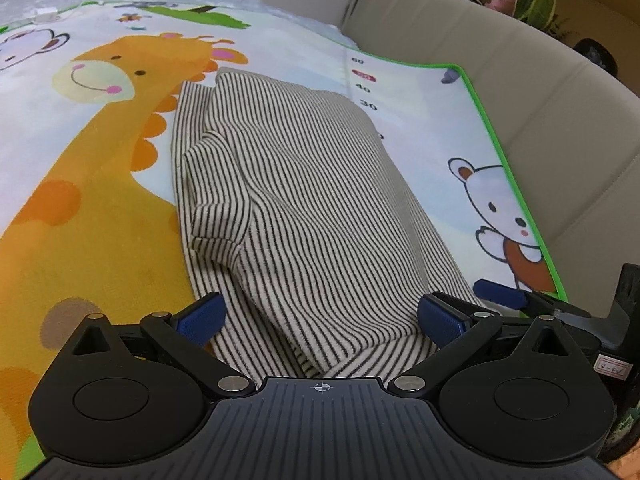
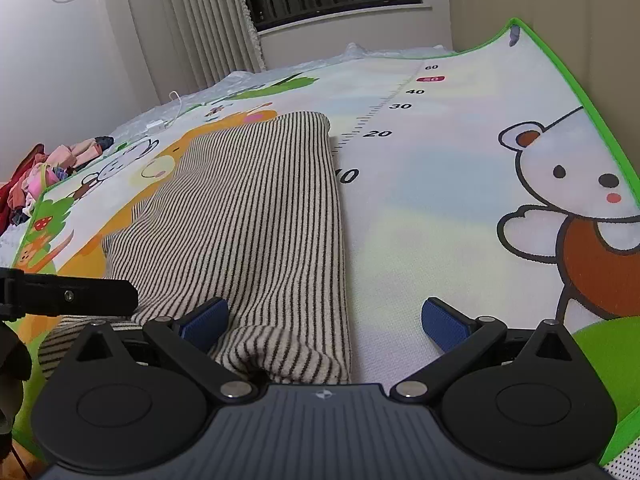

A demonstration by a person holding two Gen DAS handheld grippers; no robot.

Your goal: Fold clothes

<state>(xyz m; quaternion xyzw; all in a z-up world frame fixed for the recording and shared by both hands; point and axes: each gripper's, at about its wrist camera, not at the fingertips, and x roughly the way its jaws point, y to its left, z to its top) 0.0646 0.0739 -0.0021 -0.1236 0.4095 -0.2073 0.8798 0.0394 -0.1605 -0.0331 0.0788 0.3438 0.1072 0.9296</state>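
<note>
Striped garment (image 1: 304,200) lay lengthwise on the cartoon play mat (image 1: 100,200), filling the centre of the left wrist view and the centre-left of the right wrist view. It was already doubled: both long sides were turned inward, and a sleeve (image 1: 224,216) lay folded over the body at centre left. The left gripper (image 1: 322,316), at the bottom of its frame, stood spread wide, its blue pads straddling the garment's near end without pinching it. The right gripper (image 2: 324,320) was likewise spread, its left pad over the cloth and its right pad over bare mat, so that the garment's straight right edge ran between them. Placed so, both claws bracketed the near hem, a stance suited either to gripping it for a further fold or to having just let it go. A heap of other clothes (image 2: 48,172) sat at the far left.
</note>
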